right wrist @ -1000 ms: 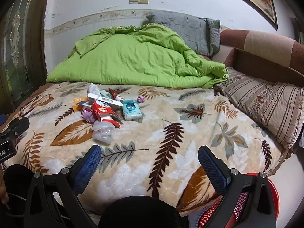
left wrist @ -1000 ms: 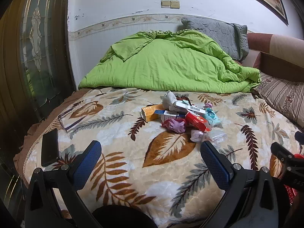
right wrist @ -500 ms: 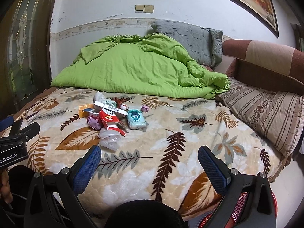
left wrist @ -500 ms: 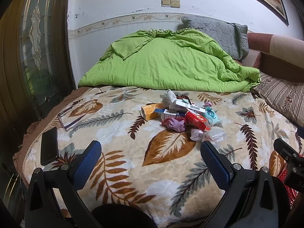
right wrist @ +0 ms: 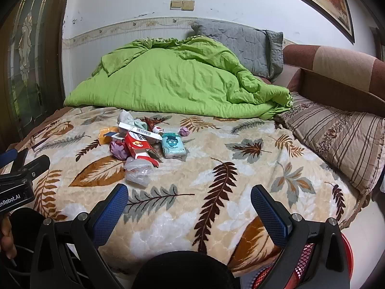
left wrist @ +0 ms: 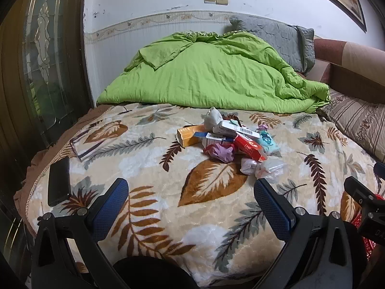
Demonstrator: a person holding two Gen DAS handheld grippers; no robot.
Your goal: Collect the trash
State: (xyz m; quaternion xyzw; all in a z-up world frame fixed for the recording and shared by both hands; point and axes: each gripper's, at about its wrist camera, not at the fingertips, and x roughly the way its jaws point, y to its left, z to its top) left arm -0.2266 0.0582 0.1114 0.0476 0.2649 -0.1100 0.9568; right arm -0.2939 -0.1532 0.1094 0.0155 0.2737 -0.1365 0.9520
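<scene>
Crumpled plastic, cartons and wrappers make up the trash heap point(left wrist: 231, 142) we are after; it lies mid-blanket, toward the bed's head end, just short of the green quilt point(left wrist: 211, 77). Our left gripper point(left wrist: 191, 198) and right gripper point(right wrist: 189, 201) both hover wide and empty over the foot edge of the blanket point(right wrist: 216, 168). We judge the red basket point(right wrist: 310, 265), below that edge at our right, waits handy for drops.
</scene>
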